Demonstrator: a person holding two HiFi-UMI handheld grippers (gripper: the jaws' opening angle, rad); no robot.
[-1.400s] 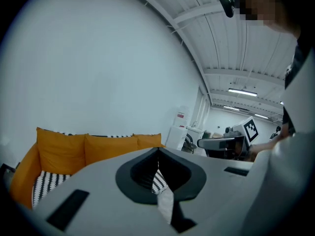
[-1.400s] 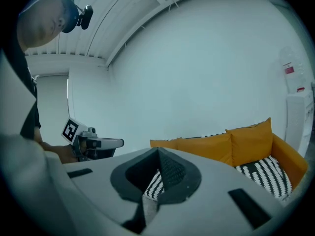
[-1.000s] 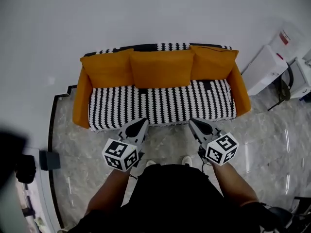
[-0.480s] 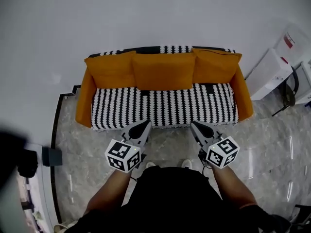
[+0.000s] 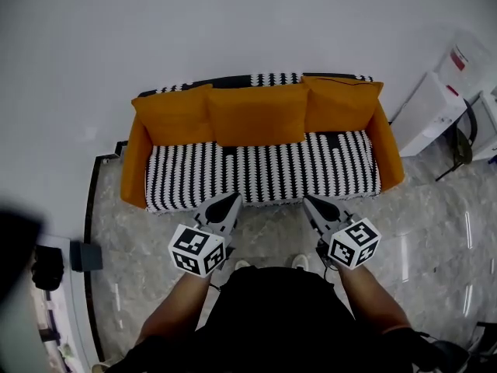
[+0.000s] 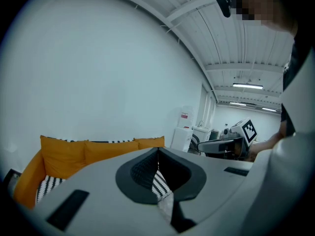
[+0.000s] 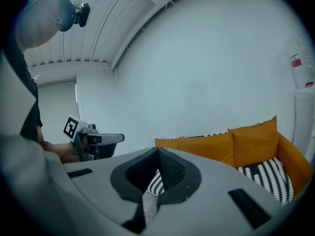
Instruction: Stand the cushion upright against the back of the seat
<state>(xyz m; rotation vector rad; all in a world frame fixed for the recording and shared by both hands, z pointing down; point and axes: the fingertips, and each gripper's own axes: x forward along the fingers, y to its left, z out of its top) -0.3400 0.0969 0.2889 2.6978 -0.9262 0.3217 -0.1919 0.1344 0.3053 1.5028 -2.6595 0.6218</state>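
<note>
An orange sofa (image 5: 132,162) with a black-and-white striped seat cover (image 5: 264,165) stands against the white wall. Three orange cushions stand upright along its back: left (image 5: 172,115), middle (image 5: 256,113), right (image 5: 340,103). My left gripper (image 5: 230,201) and right gripper (image 5: 308,201) hover over the floor just in front of the seat's front edge, both shut and holding nothing. In the left gripper view the cushions (image 6: 88,154) show beyond the shut jaws. The right gripper view shows the cushions (image 7: 231,144) and the striped seat (image 7: 270,176).
White appliances or cabinets (image 5: 431,111) stand to the sofa's right. A dark object (image 5: 85,256) sits on the marble floor at the left. The person's feet (image 5: 268,263) are on the floor just behind the grippers.
Both grippers have shifted slightly toward each other's earlier line in front of the sofa; the view has drifted a little. The jaws stay shut and the cushions have not moved.
</note>
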